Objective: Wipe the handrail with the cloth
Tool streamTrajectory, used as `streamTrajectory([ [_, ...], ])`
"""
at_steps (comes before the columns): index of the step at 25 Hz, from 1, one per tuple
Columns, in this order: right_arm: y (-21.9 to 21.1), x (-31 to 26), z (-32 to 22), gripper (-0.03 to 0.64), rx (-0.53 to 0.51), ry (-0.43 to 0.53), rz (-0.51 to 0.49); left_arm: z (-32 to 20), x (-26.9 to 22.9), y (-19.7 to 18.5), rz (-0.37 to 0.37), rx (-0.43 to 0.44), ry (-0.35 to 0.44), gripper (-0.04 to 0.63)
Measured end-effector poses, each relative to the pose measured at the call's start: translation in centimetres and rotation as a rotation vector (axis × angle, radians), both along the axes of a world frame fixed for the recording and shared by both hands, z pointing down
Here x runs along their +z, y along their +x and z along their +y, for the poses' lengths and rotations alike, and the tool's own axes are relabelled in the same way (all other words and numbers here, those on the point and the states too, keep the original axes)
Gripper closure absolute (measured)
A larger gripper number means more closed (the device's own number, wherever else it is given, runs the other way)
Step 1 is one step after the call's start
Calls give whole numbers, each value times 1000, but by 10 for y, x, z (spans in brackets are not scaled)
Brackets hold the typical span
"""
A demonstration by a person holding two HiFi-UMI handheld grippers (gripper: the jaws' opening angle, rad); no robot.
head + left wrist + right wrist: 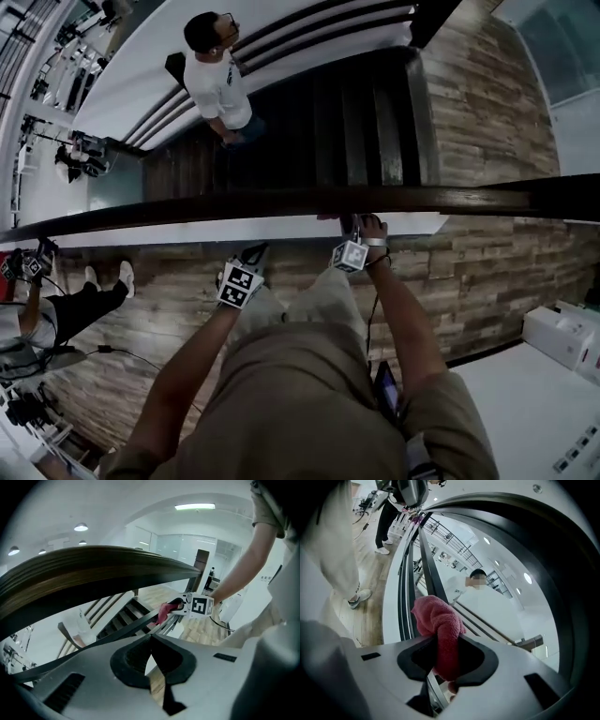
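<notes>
The dark wooden handrail crosses the head view from left to right. My right gripper is up against its near side, just under the rail, and is shut on a red terry cloth bunched between its jaws. In the right gripper view the handrail arcs close along the right. My left gripper hangs lower and to the left, a little short of the rail, shut with nothing in it. In the left gripper view the handrail passes overhead, and the right gripper with the cloth shows beyond.
Beyond the rail a dark staircase drops away, and a person in a white shirt stands on it. Another person is at the left on the wood floor. White boxes sit at the right.
</notes>
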State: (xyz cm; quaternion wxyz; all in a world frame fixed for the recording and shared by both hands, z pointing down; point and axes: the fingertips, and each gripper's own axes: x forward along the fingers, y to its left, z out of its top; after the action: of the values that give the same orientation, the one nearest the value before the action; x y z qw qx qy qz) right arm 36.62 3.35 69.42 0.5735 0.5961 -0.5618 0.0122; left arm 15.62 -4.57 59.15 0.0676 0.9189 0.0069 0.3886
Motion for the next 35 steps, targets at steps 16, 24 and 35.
streamTrajectory([
  [16,333,15,311,506,434,-55,112,206,-2,212,-31,270,22,578],
  [24,365,9,359,508,713,-15,1,191,7,178,-67,210,57,578],
  [35,122,22,250,508,524,30,-222,117,29,42,-55,67,54,578],
])
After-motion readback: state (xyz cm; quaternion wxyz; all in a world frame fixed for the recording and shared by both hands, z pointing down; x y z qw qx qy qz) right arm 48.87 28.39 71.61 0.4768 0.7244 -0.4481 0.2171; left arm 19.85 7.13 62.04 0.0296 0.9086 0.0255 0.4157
